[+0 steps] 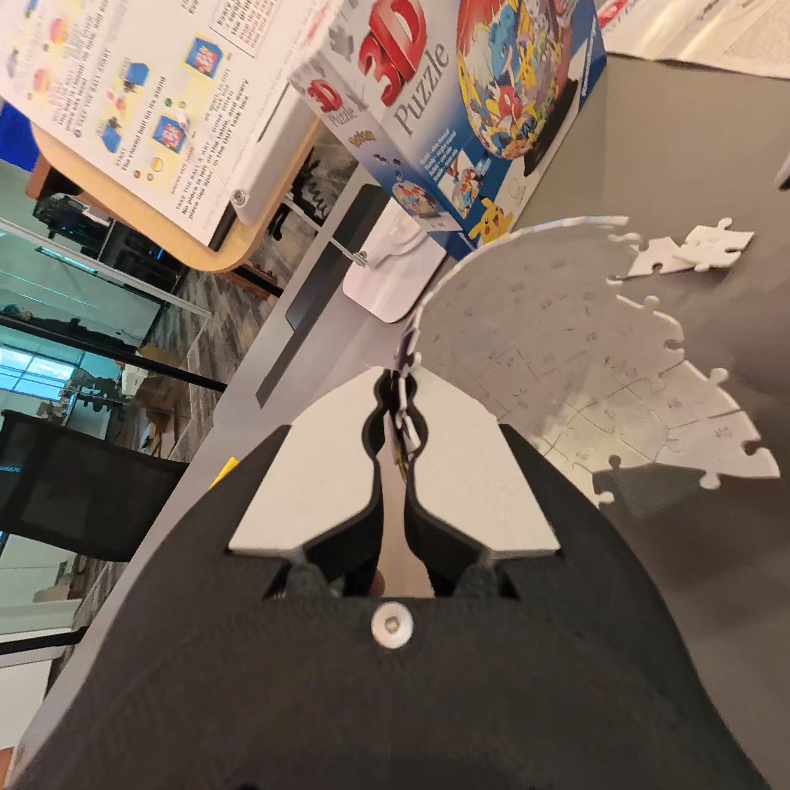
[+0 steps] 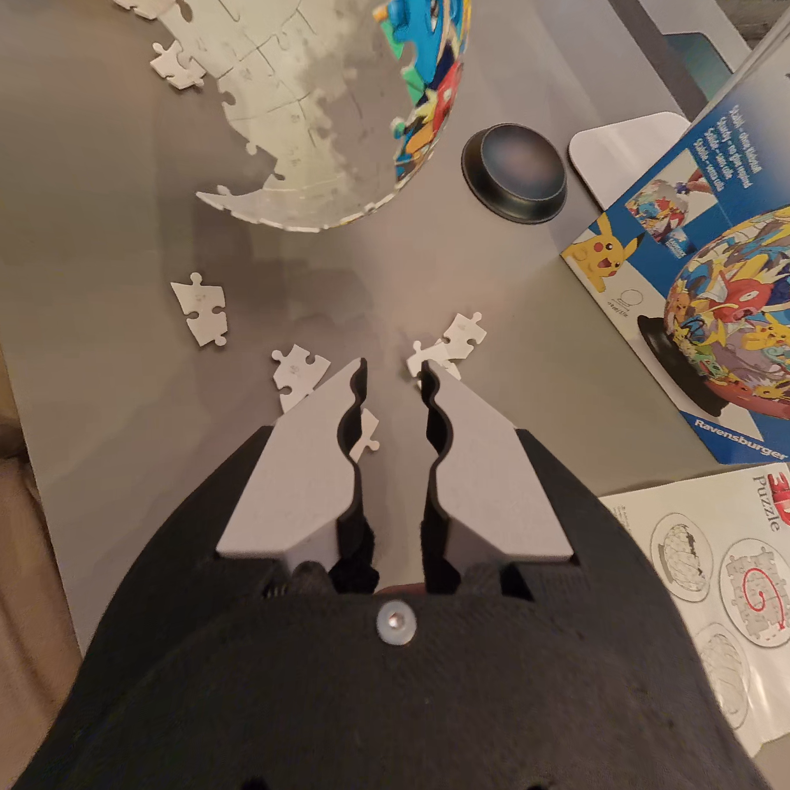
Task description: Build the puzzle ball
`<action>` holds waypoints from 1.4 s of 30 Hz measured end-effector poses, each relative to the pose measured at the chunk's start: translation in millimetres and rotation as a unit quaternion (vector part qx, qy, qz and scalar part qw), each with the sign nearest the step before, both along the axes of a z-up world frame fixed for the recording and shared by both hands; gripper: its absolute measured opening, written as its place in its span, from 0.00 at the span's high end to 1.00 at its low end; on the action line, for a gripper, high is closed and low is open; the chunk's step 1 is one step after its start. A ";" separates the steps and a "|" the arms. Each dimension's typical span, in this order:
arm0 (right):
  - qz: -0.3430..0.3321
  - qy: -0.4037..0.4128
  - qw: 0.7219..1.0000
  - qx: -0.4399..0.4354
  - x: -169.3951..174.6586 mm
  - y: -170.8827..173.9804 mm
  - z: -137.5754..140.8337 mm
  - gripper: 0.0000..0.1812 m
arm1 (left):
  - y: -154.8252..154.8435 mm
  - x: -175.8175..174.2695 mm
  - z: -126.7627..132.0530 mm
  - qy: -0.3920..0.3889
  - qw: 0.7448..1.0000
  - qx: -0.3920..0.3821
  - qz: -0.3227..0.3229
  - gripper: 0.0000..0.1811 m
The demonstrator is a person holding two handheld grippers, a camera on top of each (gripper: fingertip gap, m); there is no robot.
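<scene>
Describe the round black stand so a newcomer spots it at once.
Start at the half-built puzzle ball on the grey table. Between it and the puzzle box sits the black stand. It is the only dark, round, dish-like thing there.

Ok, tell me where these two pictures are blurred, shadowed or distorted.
Left wrist view: instruction sheet smeared, straight edges bowed by the wide lens, partial ball casting a dark shadow on the table. Right wrist view: round black stand soft, ball's shadow faint.

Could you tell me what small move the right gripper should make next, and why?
Probably lower the open right gripper onto a loose piece just ahead and close: the left gripper already clamps the half-built puzzle ball by its rim.
</scene>
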State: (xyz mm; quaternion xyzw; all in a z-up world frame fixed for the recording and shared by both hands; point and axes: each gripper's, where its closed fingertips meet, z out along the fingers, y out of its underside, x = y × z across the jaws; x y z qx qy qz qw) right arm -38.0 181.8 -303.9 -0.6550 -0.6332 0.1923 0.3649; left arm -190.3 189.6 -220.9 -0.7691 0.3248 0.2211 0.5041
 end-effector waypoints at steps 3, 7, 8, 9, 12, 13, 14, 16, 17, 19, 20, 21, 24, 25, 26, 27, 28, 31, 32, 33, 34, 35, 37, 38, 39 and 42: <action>0.008 -0.005 1.000 -0.001 -1.0 -3.3 -2.0 0.87 | -4.3 1.3 3.3 -0.017 0.999 0.029 -0.001 0.98; 0.021 -0.014 1.000 0.003 -3.8 -9.7 -2.6 0.87 | -10.0 0.8 7.1 -0.037 0.998 0.057 0.009 0.98; 0.026 -0.018 0.999 0.004 -4.8 -12.0 -3.9 0.87 | -11.0 1.8 6.3 -0.037 0.998 0.060 0.007 0.98; 0.033 -0.022 0.999 0.004 -6.0 -15.0 -5.3 0.87 | -11.9 2.7 5.1 -0.035 0.998 0.061 0.005 0.98; 0.048 -0.030 0.998 -0.002 -7.5 -22.3 -10.1 0.87 | -13.1 -2.2 8.4 -0.033 0.996 0.080 0.015 0.98; 0.051 -0.030 0.998 -0.005 -8.1 -24.2 -11.1 0.87 | -13.2 -3.3 9.6 -0.041 0.996 0.083 0.017 0.98; 0.054 -0.030 0.998 -0.009 -9.2 -26.5 -12.1 0.87 | -13.2 -4.2 10.1 -0.046 0.995 0.085 0.020 0.98; 0.072 -0.033 0.997 -0.018 -12.1 -35.2 -15.3 0.87 | -13.4 -4.0 8.0 -0.046 0.995 0.084 0.020 0.98; 0.083 -0.038 0.996 -0.017 -13.1 -39.5 -16.9 0.87 | -13.6 -4.2 5.6 -0.044 0.996 0.081 0.021 0.98; 0.103 -0.044 0.993 -0.018 -15.1 -48.4 -17.3 0.87 | -14.6 -4.5 3.8 -0.048 0.995 0.080 0.023 0.98; 0.111 -0.045 0.993 -0.022 -15.8 -52.7 -17.3 0.87 | -15.2 -5.1 2.9 -0.050 0.995 0.077 0.025 0.98; 0.116 -0.048 0.992 -0.026 -15.9 -56.0 -17.8 0.87 | -15.9 -6.0 1.3 -0.054 0.995 0.074 0.028 0.98; 0.125 -0.064 0.990 -0.030 -13.4 -60.7 -22.0 0.87 | -18.7 -9.3 -2.5 -0.063 0.995 0.070 0.041 0.98; 0.129 -0.066 0.989 -0.035 -12.8 -63.0 -22.8 0.87 | -19.7 -10.4 -3.7 -0.065 0.994 0.069 0.048 0.98; 0.133 -0.067 0.988 -0.043 -12.8 -66.8 -23.7 0.87 | -20.4 -11.2 -4.5 -0.064 0.994 0.068 0.052 0.98; 0.135 -0.073 0.987 -0.045 -11.6 -68.8 -25.6 0.87 | -21.0 -11.9 -5.1 -0.063 0.994 0.067 0.054 0.98; 0.132 -0.085 0.987 -0.040 -9.0 -67.5 -28.2 0.87 | -21.5 -13.3 -5.3 -0.064 0.994 0.067 0.058 0.98; 0.118 -0.091 0.988 -0.034 -0.8 -58.0 -28.6 0.87 | -21.5 -19.7 -6.4 -0.075 0.993 0.064 0.071 0.98; 0.108 -0.088 0.990 -0.037 1.8 -52.6 -27.3 0.87 | -21.0 -22.4 -6.2 -0.079 0.992 0.065 0.077 0.98; 0.096 -0.086 0.991 -0.039 4.3 -47.1 -26.7 0.87 | -20.6 -24.4 -5.8 -0.084 0.991 0.066 0.081 0.98; 0.087 -0.087 0.991 -0.046 6.9 -43.3 -27.3 0.86 | -20.2 -25.5 -5.9 -0.089 0.990 0.066 0.083 0.98; 0.083 -0.090 0.991 -0.049 9.7 -40.8 -28.6 0.86 | -19.8 -27.2 -6.2 -0.092 0.990 0.067 0.086 0.98; 0.075 -0.104 0.991 -0.046 15.8 -35.8 -32.9 0.85 | -19.4 -29.2 -7.8 -0.097 0.989 0.066 0.091 0.98; 0.071 -0.114 0.990 -0.046 20.3 -33.3 -35.0 0.84 | -19.0 -29.6 -8.4 -0.097 0.989 0.067 0.090 0.98; 0.065 -0.120 0.990 -0.045 24.8 -30.0 -35.8 0.84 | -18.6 -30.5 -9.1 -0.098 0.989 0.068 0.092 0.98; 0.050 -0.115 0.990 -0.057 34.4 -21.7 -33.6 0.82 | -16.0 -31.0 -9.3 -0.112 0.987 0.069 0.091 0.98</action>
